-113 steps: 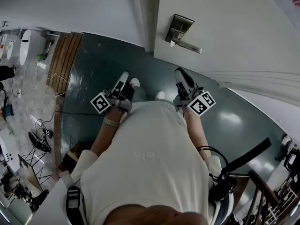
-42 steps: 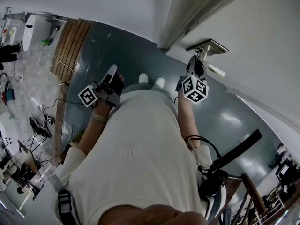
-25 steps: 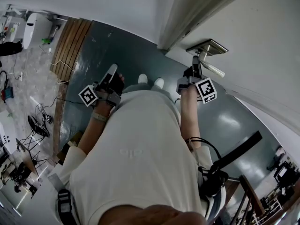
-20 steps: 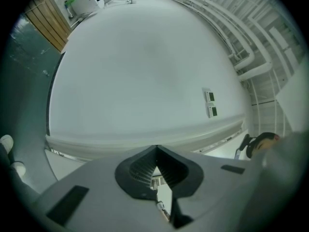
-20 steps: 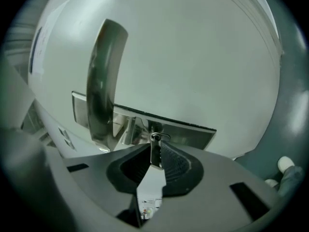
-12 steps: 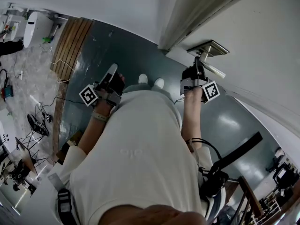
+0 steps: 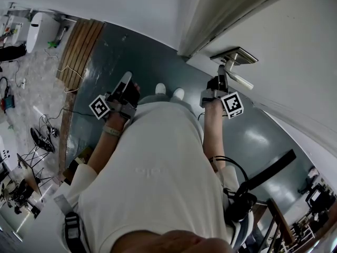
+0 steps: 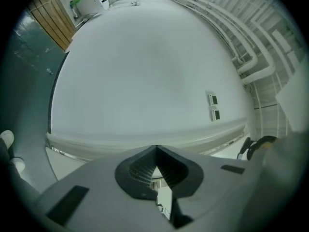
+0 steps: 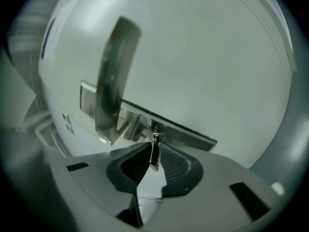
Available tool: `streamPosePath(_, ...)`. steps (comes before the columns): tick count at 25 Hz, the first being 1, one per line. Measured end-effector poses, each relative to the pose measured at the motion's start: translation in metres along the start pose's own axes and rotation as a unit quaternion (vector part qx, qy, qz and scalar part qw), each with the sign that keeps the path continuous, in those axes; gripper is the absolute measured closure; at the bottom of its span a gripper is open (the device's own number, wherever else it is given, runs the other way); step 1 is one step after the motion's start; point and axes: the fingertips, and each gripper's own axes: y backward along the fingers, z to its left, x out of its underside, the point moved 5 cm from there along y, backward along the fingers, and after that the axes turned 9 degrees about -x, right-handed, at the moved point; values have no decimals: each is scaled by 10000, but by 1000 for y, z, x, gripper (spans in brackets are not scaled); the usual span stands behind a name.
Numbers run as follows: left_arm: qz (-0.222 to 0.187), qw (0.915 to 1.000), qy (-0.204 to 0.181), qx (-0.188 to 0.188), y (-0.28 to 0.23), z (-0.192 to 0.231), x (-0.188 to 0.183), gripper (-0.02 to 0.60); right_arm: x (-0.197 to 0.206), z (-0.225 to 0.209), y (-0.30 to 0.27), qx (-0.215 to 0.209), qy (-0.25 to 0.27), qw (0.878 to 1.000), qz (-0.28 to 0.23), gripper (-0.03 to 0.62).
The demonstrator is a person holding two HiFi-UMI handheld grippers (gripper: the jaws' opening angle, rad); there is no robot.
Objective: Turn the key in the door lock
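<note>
Key (image 9: pixel 154 154) is being pinched by R tongs (image 7: pixel 222 78), closed narrow on it, for twisting in lock (image 9: pixel 158 138); L tongs (image 8: pixel 156 151), shut & empty, are being held aside.

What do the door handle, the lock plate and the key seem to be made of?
Door handle: probably brushed metal, grey with soft reflections.
Lock plate: likely polished metal, mirror-like glints.
Key: thin silvery metal, it seems.

The key (image 9: pixel 154 153) sits in the lock plate (image 9: pixel 189 132), beside the lever (image 9: pixel 113 76) on that plate, between the jaws of my right gripper (image 7: pixel 220 78). My left gripper (image 7: pixel 127 80) hangs well left of the plate.
</note>
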Motion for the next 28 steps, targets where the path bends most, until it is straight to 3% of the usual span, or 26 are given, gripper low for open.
streamPosePath(2, -9, 10000, 11, -7, 0, 0, -1, 574, -2, 6, -1, 451, 1253, 9906, 321, 523)
streamPosePath(4, -29, 10000, 37, -15, 0, 1, -1, 574, 0, 10, -2, 864, 2155, 9703, 672, 522)
streamPosePath(6, -53, 10000, 77, -22, 1, 2, -1, 574, 2, 11, -4, 1115, 2513, 9576, 856, 523)
streamPosePath(8, -69, 9999, 118, -29, 0, 2, -1, 574, 3, 13, -4, 1235, 2498, 9571, 797, 539)
streamPosePath(12, -87, 9998, 165, -52, 0, 3, -2, 574, 4, 13, -5, 1202, 2006, 9705, 582, 551)
streamPosePath(16, -118, 9997, 209, -57, 2, 7, -3, 574, 4, 14, -5, 851, 1030, 9902, 400, 551)
streamPosePath(20, -165, 9995, 264, -63, 2, 6, -3, 574, 3, 9, -3, 498, 109, 9985, 212, 551)
streamPosePath(24, -202, 9995, 256, -53, 2, 5, -3, 574, 4, 3, 1, 186, -910, 9957, -36, 549)
streamPosePath(28, -185, 9995, 241, -69, 2, 5, -3, 574, 6, -1, 5, -138, -1893, 9812, -347, 549)
